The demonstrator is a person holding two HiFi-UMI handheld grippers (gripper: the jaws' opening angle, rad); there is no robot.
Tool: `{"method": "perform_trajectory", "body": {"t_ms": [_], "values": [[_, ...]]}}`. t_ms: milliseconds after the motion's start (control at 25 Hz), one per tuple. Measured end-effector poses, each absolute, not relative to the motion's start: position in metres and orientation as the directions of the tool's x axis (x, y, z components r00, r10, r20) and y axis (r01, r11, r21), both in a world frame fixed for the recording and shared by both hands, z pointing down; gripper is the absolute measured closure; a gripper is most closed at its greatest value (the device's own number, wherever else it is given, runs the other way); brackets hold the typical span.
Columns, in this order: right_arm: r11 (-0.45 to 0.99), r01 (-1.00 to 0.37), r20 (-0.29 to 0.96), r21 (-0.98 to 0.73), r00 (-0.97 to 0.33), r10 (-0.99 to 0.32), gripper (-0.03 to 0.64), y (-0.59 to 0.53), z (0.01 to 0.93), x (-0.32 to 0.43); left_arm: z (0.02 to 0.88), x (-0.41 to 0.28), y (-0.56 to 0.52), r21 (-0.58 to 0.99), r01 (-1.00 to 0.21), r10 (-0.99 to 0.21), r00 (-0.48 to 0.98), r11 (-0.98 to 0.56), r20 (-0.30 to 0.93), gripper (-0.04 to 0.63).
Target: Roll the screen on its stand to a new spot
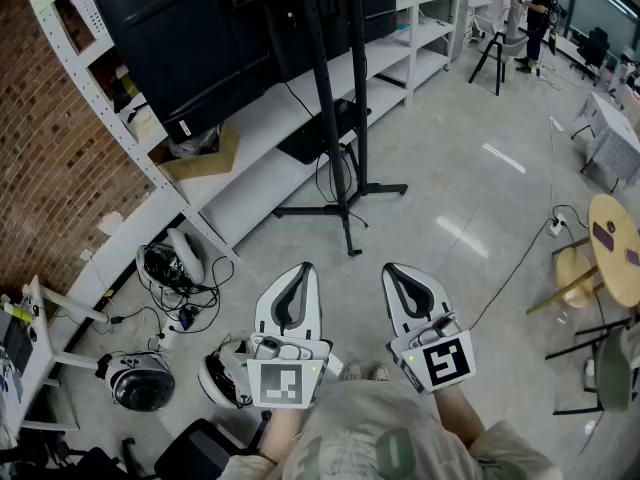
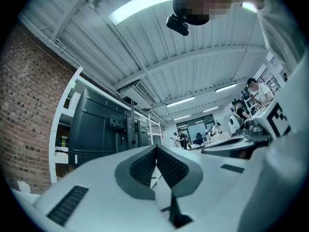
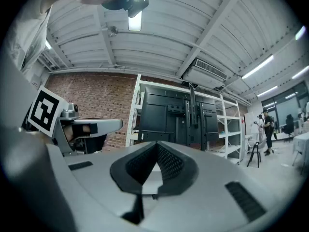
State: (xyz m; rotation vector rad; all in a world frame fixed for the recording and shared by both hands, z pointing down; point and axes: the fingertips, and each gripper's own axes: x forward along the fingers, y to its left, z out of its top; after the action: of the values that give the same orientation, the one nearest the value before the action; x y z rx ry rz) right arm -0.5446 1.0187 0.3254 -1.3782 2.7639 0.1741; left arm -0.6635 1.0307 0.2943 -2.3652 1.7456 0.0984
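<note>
Screen [image 1: 180, 38] on stand [image 1: 323, 88] at 12 o'clock, well apart from both grippers. Left gripper [image 1: 301, 271] and right gripper [image 1: 393, 271] clenched, empty. Risks: cable [image 1: 319, 176] looped at stand base likely snags or yanks when rolled; floor cords [image 1: 170, 273] at 10 o'clock could jam legs; high push may tip it.

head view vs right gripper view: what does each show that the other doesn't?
Head view only: the stand's floor legs, the cable tangle and helmets on the floor, and a round wooden table.
Right gripper view only: the ceiling with its strip lights.
Both: the back of the screen on its stand, the white shelving, the brick wall, the left gripper with its fingers together and nothing held, and people standing at the far end.
</note>
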Motion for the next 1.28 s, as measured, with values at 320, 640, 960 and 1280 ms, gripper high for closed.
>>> {"method": "perform_trajectory", "body": {"t_ms": [320, 640, 960, 1280], "values": [[0.599, -0.794, -0.072, 0.107, -0.607, -0.792, 0.597, 1.014, 0.331, -0.535, 0.3, -0.653, 1.025, -0.124, -0.95, -0.938, 0.305, -0.287, -0.167, 0.58], [0.579, -0.815, -0.067, 0.021, -0.579, -0.813, 0.597, 1.008, 0.342, -0.498, 0.302, -0.637, 1.026, -0.139, -0.955, -0.943, 0.284, -0.263, -0.172, 0.58], [0.597, -0.801, -0.023, 0.043, -0.599, -0.801, 0.597, 0.995, 0.375, -0.474, 0.327, -0.628, 1.015, -0.101, -0.97, -0.961, 0.235, -0.222, -0.146, 0.58], [0.566, -0.824, 0.007, 0.023, -0.566, -0.824, 0.595, 0.957, 0.399, -0.449, 0.347, -0.605, 0.964, -0.095, -0.96, -0.954, 0.272, -0.262, -0.123, 0.58]]}}
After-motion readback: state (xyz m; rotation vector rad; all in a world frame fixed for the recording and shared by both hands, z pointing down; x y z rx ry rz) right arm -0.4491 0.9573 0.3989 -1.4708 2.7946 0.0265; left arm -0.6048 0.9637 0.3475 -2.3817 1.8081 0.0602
